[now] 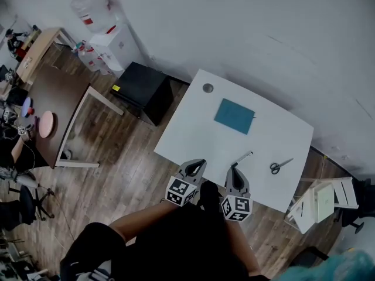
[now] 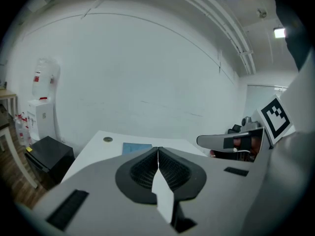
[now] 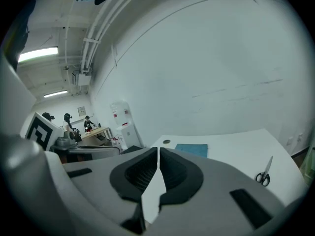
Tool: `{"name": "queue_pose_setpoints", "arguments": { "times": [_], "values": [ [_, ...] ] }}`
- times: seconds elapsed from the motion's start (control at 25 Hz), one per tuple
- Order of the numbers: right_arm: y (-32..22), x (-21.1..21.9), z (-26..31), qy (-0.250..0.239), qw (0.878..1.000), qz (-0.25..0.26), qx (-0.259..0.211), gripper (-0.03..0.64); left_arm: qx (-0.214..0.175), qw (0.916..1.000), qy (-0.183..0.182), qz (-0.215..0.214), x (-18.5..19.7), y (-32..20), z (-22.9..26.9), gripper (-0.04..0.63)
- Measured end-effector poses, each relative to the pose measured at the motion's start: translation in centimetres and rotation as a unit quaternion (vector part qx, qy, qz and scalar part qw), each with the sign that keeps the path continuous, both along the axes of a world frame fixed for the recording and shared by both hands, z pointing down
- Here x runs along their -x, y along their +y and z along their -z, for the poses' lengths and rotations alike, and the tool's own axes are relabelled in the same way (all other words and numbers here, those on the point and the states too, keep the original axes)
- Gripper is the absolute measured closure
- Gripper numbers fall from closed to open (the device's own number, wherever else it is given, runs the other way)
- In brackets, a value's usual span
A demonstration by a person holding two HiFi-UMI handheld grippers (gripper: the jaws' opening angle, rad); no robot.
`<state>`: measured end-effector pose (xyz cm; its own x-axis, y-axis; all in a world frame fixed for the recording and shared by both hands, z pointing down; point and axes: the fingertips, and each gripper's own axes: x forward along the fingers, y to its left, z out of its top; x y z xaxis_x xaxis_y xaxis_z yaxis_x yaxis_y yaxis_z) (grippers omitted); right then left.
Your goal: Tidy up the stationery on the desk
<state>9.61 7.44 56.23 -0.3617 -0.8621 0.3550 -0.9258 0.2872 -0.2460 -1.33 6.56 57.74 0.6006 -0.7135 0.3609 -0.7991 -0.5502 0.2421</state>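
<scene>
On the white desk point(image 1: 193, 130) lie a blue notebook point(image 1: 234, 115) at the back middle, a silver pen point(image 1: 243, 157) near the front, and black-handled scissors point(image 1: 281, 166) to the pen's right. My left gripper point(image 1: 199, 164) and right gripper point(image 1: 234, 168) hover side by side over the desk's near edge, both shut and empty. In the left gripper view the shut gripper point(image 2: 158, 149) points toward the notebook point(image 2: 137, 147). In the right gripper view the shut gripper point(image 3: 158, 149) faces the notebook point(image 3: 192, 150), with the scissors point(image 3: 264, 175) at the right.
A round grey cable cap point(image 1: 208, 88) sits in the desk's far corner. A black cabinet point(image 1: 140, 89) stands left of the desk, with a water dispenser point(image 1: 111, 45) and a brown table point(image 1: 55, 107) beyond. White furniture point(image 1: 322, 201) stands at the desk's right.
</scene>
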Motion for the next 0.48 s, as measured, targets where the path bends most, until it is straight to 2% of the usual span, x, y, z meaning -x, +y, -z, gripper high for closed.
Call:
{"name": "queue_pose_setpoints", "arguments": {
  "times": [0.2,0.48],
  "values": [
    [-5.1,-4.7,-3.3,0.007,1.000,-0.009,0.019,0.581,0.016,0.9988,-0.045,-0.011,-2.4,-5.3,-4.1,0.581],
    [-11.8,-9.4,-9.0,0.021,0.998,0.015,0.063,0.581,0.065,0.9945,-0.081,0.012,-3.0,-11.2,-9.4,0.580]
  ]
}}
